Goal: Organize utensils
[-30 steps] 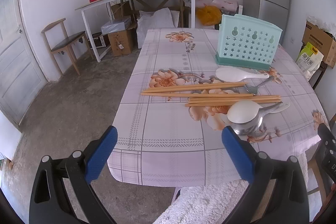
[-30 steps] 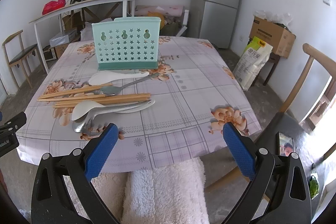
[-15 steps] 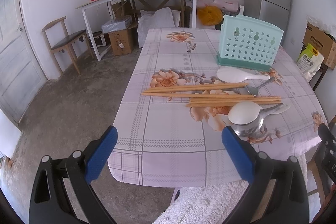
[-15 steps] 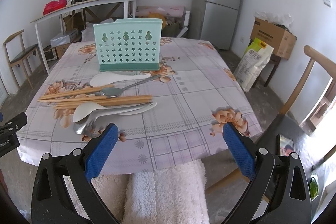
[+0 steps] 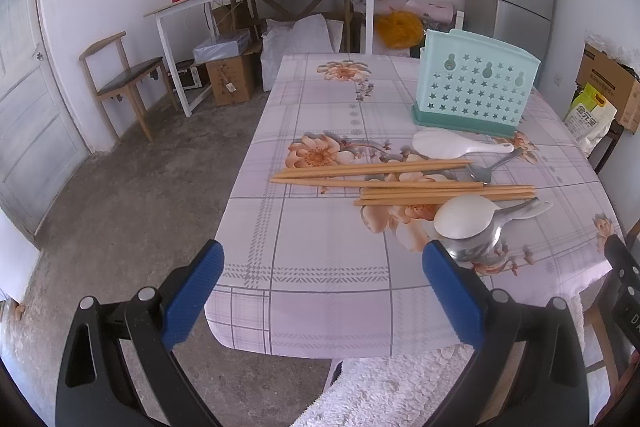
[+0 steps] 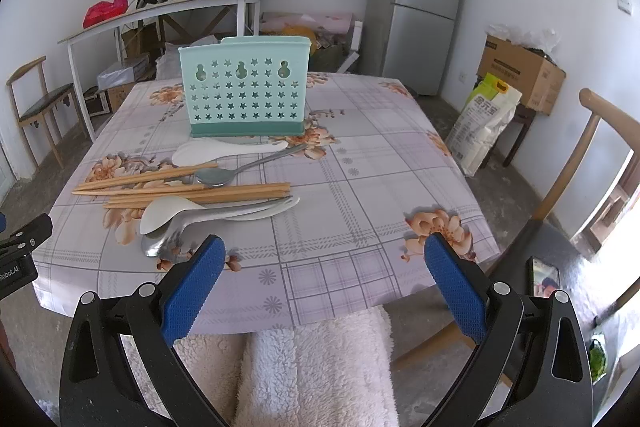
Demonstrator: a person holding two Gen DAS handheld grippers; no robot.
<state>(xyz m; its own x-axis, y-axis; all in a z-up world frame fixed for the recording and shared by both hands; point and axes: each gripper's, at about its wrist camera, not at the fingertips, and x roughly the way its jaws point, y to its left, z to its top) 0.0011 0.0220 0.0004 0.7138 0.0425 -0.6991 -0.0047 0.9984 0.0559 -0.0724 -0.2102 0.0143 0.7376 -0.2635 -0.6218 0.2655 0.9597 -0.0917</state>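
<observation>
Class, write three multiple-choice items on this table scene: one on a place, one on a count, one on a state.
1. Where does the mint-green star-punched plastic utensil holder stand?
A. Beyond the utensils
B. On the floor
C. On the wooden chair

2. How many white plastic rice paddles lie on the floral tablecloth?
A. One
B. Two
C. Four

3. How are both blue-padded grippers, left gripper and right gripper?
A. Shut on wooden chopsticks
B. Shut on a spoon
C. Open, holding nothing

Key: 1 A, it stands upright behind the pile. 2 B, far paddle and near paddle. 3 C, fingers wide apart.
</observation>
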